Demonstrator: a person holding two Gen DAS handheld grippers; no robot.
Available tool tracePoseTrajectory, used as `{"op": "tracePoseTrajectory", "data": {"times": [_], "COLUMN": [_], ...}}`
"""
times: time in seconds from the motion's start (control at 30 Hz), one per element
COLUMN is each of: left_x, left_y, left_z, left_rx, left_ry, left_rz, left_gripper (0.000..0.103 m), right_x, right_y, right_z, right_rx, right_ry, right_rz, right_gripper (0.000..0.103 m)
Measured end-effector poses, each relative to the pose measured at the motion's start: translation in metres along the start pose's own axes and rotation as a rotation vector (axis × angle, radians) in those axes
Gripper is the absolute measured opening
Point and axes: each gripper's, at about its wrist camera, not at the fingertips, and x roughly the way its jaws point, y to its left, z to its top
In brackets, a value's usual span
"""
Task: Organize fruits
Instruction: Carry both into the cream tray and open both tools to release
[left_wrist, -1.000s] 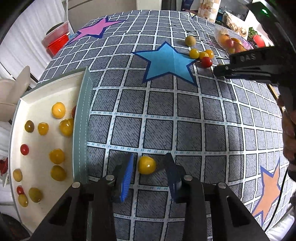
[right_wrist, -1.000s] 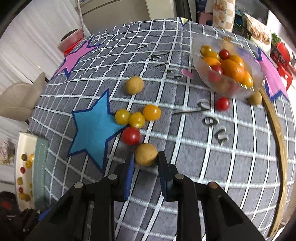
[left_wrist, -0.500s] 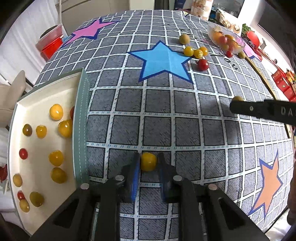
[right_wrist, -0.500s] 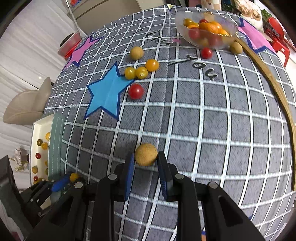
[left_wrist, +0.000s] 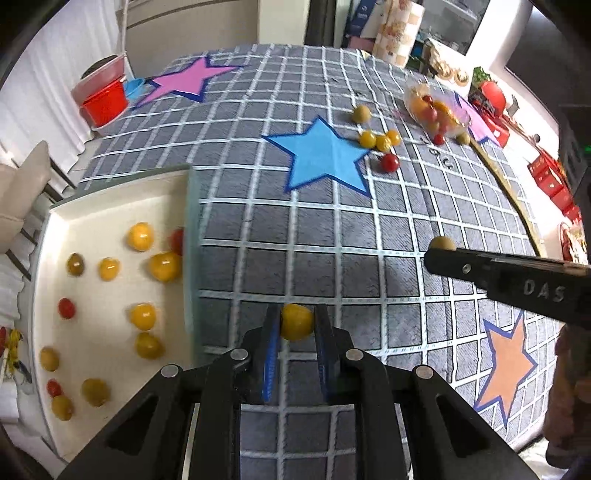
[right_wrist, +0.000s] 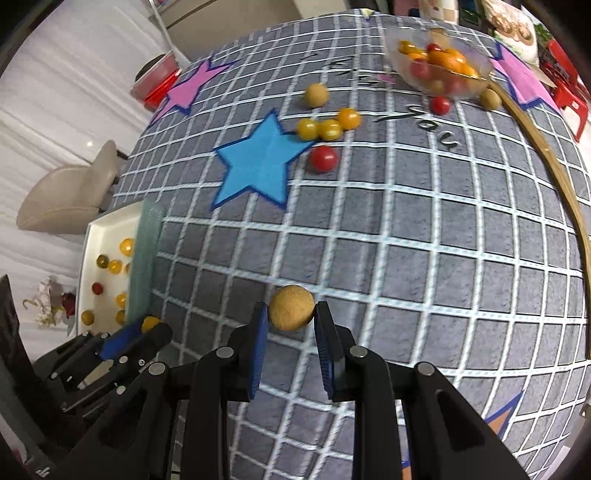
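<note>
**Left wrist view: 2 fruits gripped, both bound for the tray**

Left wrist view: a small round yellow tomato (left_wrist: 295, 322) is clamped between the blue pads of the left gripper (left_wrist: 296, 334), just beside the pale green rim of the white rectangular tray (left_wrist: 190, 258). The left jaws have just been closing, and the tomato now sits pinched between them, seemingly clear of the grey checked cloth of the surface (left_wrist: 369, 229). In the right wrist view a round tan rough-skinned fruit (right_wrist: 291, 307) is held in the narrow jaws of the right gripper (right_wrist: 290, 325), over the middle of the cloth.

The step in hand is judged to be the carry: both fruits are picked, neither is yet placed. About 12 small yellow, red and olive fruits already lie in the tray. Still loose on the cloth, near the blue star patch (right_wrist: 258, 162), are 3 yellow tomatoes (right_wrist: 327, 125), a red tomato (right_wrist: 323, 158) and another tan fruit (right_wrist: 316, 95); more sit in and beside the clear bowl (right_wrist: 439, 70).

The next move calls for each gripper to be brought over the tray's rim, lowered to a bare spot and opened gently, since round fruit will roll.

Legible writing: "DAS" on the right gripper's side, and "You" in script on the cloth (right_wrist: 436, 125).
</note>
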Motion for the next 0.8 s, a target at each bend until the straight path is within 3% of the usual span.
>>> {"op": "tracePoseTrajectory", "data": {"times": [0.17, 0.57, 0.8], "left_x": [-0.019, -0.038, -0.024], "left_y": [0.03, 0.136, 0.172], "left_z": [-0.011, -0.054, -0.042], "left_rx": [-0.053, -0.229, -0.265], "left_ry": [-0.011, 0.004, -0.016], "left_rz": [0.03, 0.183, 0.213], "left_gripper": [0.019, 0.019, 0.019], "right_x": [0.004, 0.032, 0.057], "right_y": [0.035, 0.143, 0.19], "right_z": [-0.002, -0.013, -0.012], "right_rx": [-0.06, -0.231, -0.289], "right_ry": [0.023, 0.099, 0.141], "right_rz": [0.03, 0.124, 0.143], "right_gripper": [0.028, 0.028, 0.028]}}
